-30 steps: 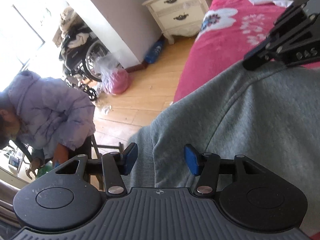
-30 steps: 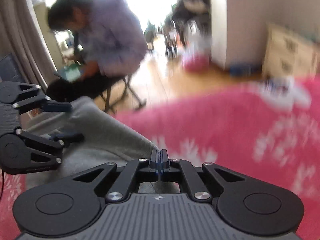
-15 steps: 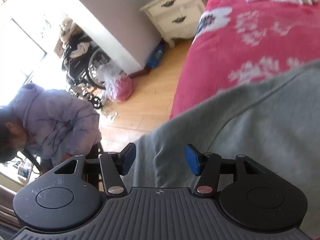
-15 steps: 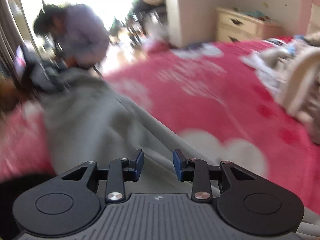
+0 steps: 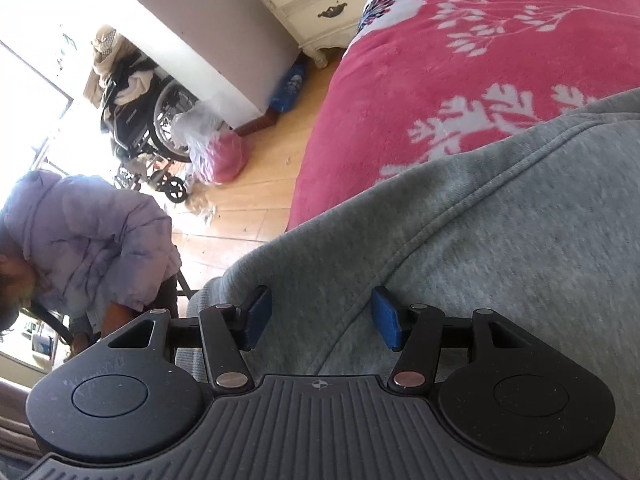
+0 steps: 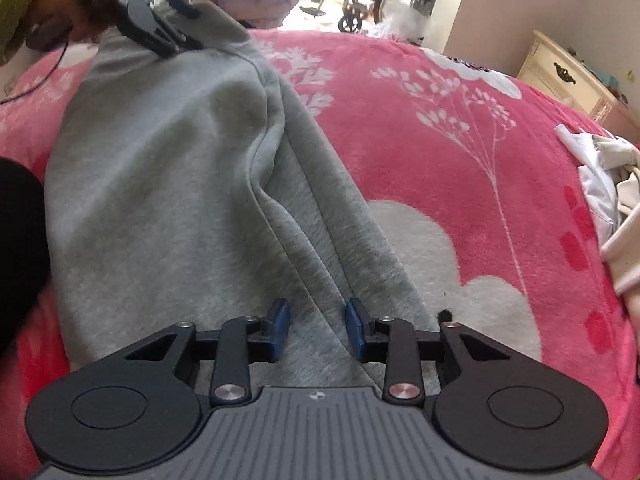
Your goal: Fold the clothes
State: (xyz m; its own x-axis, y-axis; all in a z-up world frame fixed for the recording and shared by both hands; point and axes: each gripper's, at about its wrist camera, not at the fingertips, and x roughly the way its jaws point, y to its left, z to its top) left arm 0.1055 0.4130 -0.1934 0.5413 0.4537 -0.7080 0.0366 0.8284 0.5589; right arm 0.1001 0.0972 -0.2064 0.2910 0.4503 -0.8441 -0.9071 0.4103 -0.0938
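Garment: a grey sweatshirt-like piece of clothing [image 6: 168, 184] lies spread on the bed, running from near the right gripper up toward the far edge by the left gripper; a long fold or seam runs down its right side.
Bed: covered with a pink blanket [image 6: 460, 128] printed with white flowers and a large white patch; the grey cloth lies flat on it.
Left gripper [image 5: 320, 318]: its blue-padded fingers [image 5: 258, 316] stand wide apart over the grey cloth near the bed's edge, with nothing between them; a seam of the cloth runs under the gap.
Left gripper seen from the right wrist view [image 6: 160, 28]: at the far end of the garment, resting on or just above it; which one, I cannot tell.
Right gripper [image 6: 318, 330]: fingers [image 6: 354, 328] apart, holding nothing, low over the near end of the garment, with the folded edge lying between them.
Other clothes: a pale heap [image 6: 604, 176] on the blanket to the right, well apart from the grey piece.
Room: a cream nightstand [image 5: 320, 0] beside the bed, a wheelchair [image 5: 152, 120] on the wooden floor, and a person in a lilac jacket [image 5: 92, 240] bent over nearby.
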